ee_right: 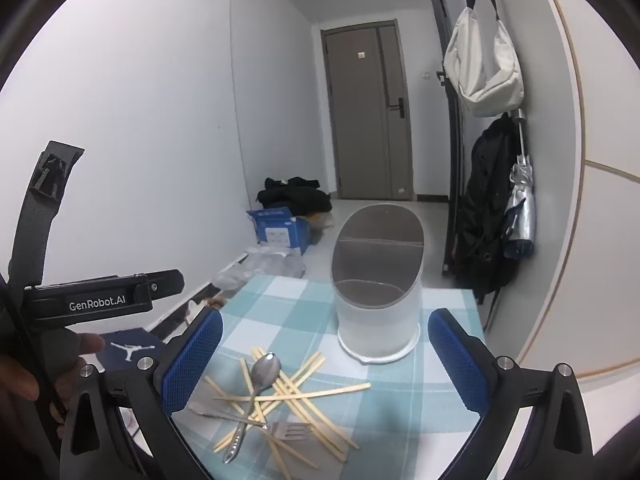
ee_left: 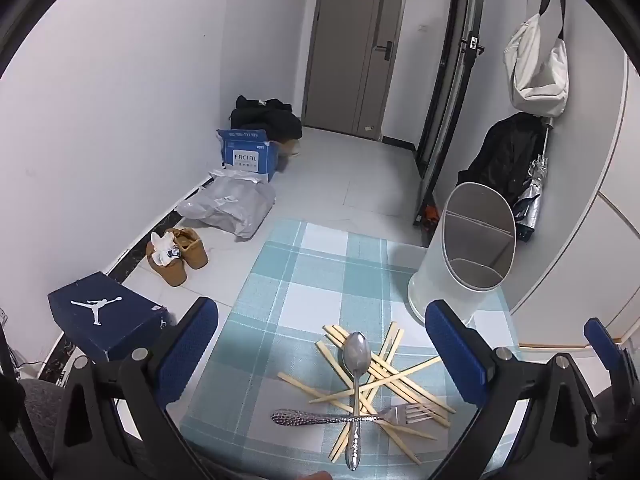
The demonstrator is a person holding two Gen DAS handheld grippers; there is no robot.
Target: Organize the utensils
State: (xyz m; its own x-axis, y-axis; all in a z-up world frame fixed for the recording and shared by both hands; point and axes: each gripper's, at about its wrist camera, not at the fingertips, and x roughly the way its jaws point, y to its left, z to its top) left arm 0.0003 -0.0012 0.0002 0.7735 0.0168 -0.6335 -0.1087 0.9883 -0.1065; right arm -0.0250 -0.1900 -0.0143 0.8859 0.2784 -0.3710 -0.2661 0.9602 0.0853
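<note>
Both pairs of tongs stand wide apart with nothing between their blue pads. The left gripper [ee_left: 320, 344] hangs above the near part of a table covered with a blue-and-white checked cloth [ee_left: 304, 280], pointing downward; its left pad [ee_left: 188, 352] sits over the table's left edge and its right pad [ee_left: 456, 352] over the right part of the cloth. The utensils lie in one loose heap on the cloth, below and between these pads, touching neither. The heap consists of pale wooden chopsticks [ee_left: 400, 380] scattered crosswise, a metal spoon [ee_left: 356, 368] lying on top with its bowl pointing away and its handle toward the camera, and a metal fork [ee_left: 348, 418] lying across the spoon's handle with its tines to the right. A white oval holder [ee_left: 452, 272] with an inner divider stands upright on the cloth beyond the heap, toward the far right corner, apart from the chopsticks. Nothing can be seen inside it. In the right wrist view the right gripper [ee_right: 324, 352] is likewise spread wide and bare; the heap of chopsticks [ee_right: 296, 392], spoon [ee_right: 256, 384] and fork [ee_right: 280, 428] lies low and nearer its left pad [ee_right: 196, 356], while the holder [ee_right: 376, 320] stands straight ahead between the pads, farther off. At the left of that view the other gripper's black body and a hand [ee_right: 44, 364] on it are visible.
</note>
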